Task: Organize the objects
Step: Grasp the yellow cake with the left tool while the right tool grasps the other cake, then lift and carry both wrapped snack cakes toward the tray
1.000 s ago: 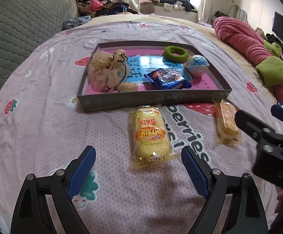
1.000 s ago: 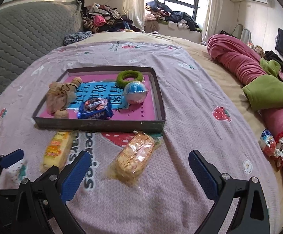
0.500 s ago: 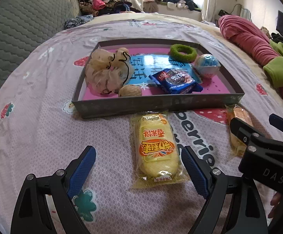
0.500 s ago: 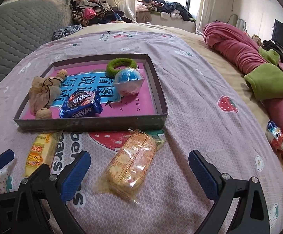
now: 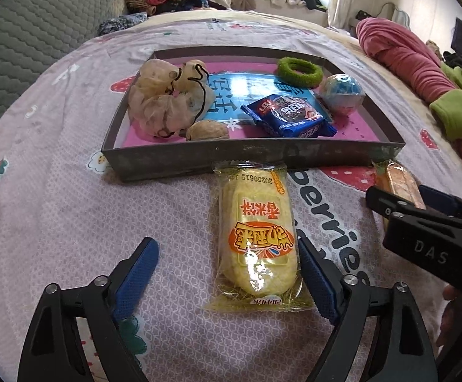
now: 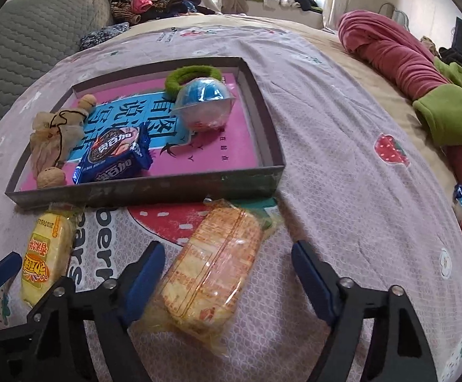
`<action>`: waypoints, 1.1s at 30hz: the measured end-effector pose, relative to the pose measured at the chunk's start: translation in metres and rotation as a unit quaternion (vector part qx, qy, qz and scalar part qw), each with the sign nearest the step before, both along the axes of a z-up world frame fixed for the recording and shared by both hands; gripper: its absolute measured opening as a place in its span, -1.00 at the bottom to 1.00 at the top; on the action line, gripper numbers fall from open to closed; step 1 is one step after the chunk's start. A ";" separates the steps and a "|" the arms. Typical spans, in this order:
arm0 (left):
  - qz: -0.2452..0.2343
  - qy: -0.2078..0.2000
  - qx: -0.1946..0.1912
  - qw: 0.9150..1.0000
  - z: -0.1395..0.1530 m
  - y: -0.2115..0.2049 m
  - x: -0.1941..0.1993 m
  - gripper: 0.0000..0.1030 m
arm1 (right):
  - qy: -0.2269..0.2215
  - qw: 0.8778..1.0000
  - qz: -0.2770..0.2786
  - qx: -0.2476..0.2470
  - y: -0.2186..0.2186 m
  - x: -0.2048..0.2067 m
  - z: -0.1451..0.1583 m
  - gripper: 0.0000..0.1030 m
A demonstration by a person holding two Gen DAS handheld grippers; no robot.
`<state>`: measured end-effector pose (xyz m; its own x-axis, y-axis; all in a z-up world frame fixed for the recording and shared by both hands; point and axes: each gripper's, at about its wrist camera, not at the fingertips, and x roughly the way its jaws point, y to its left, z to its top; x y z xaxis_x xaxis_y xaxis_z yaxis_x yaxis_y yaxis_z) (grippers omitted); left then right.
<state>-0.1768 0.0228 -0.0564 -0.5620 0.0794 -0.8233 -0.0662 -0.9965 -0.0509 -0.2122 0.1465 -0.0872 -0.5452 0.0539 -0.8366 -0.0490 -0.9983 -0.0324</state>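
— Blue-padded jaws nearest, two grippers. Left gripper: jaws closing, yellow snack pack between them, right pad at the wrapper's edge, left pad clear of it. Nothing gripped.

— Right gripper?

— Same: jaws closing, orange cracker pack between them, left pad at or just beside the wrapper, right pad well apart.

— Count on the bedsheet?

— Two packs outside the tray. Yellow one's long axis runs straight away from the left gripper, far end touching or just short of the tray's near wall. Cracker pack lies diagonal, far end angled right toward the tray's near right corner.

— Inside the tray?

— Nearest the front wall, one walnut and one blue cookie packet. Behind, one gauze drawstring pouch at left, one blue-and-clear ball at right. Farthest, one green ring by the back wall.

— Beyond?

— Pink rolled blanket to the right, clothes heaped by the window.
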 end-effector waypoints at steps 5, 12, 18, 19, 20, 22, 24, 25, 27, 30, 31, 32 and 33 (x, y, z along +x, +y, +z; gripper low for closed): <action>-0.001 -0.001 -0.008 1.000 0.001 0.002 -0.003 0.24 | 0.001 1.000 0.021 0.003 -0.006 0.003 0.001 0.20; -0.005 -0.008 0.002 1.000 0.001 0.001 -0.007 -0.09 | 0.007 0.999 0.034 0.005 -0.006 0.006 0.007 -0.08; -0.010 -0.008 0.020 1.000 0.001 -0.002 -0.007 -0.12 | 0.014 0.998 0.054 0.003 -0.010 0.013 0.013 -0.19; -0.012 -0.009 0.021 1.000 0.001 -0.002 -0.007 -0.13 | 0.015 0.998 0.057 0.003 -0.010 0.014 0.014 -0.20; -0.014 -0.009 0.021 1.000 0.002 -0.002 -0.006 -0.13 | 0.016 0.998 0.059 0.004 -0.011 0.017 0.015 -0.20; -0.014 -0.009 0.021 1.000 0.003 -0.003 -0.004 -0.13 | 0.019 0.998 0.063 0.004 -0.012 0.020 0.017 -0.20; -0.012 -0.009 0.021 1.000 0.005 -0.003 -0.001 -0.13 | 0.021 0.998 0.067 0.005 -0.014 0.025 0.020 -0.20; -0.012 -0.007 0.020 1.000 0.007 -0.004 0.001 -0.13 | 0.023 0.997 0.071 0.005 -0.015 0.028 0.021 -0.20; -0.013 -0.005 0.019 1.000 0.011 -0.005 0.006 -0.13 | 0.025 0.997 0.076 0.003 -0.016 0.034 0.023 -0.20; -0.010 0.002 0.016 1.000 0.018 -0.007 0.014 -0.13 | 0.028 0.996 0.079 0.001 -0.017 0.041 0.026 -0.20; -0.009 0.004 0.017 1.000 0.020 -0.009 0.017 -0.13 | 0.029 0.996 0.082 0.000 -0.018 0.045 0.027 -0.20; -0.008 0.006 0.020 1.000 0.023 -0.010 0.022 -0.13 | 0.032 0.996 0.084 0.001 -0.019 0.050 0.029 -0.20; -0.008 0.007 0.022 1.000 0.025 -0.012 0.025 -0.13 | 0.034 0.996 0.087 0.001 -0.020 0.053 0.030 -0.20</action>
<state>-0.1516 0.0113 -0.0313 -0.5726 0.1235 -0.8105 -0.0823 -0.9923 -0.0931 -0.1593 0.1265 -0.0571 -0.6020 -0.0450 -0.7972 0.1224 -0.9918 -0.0364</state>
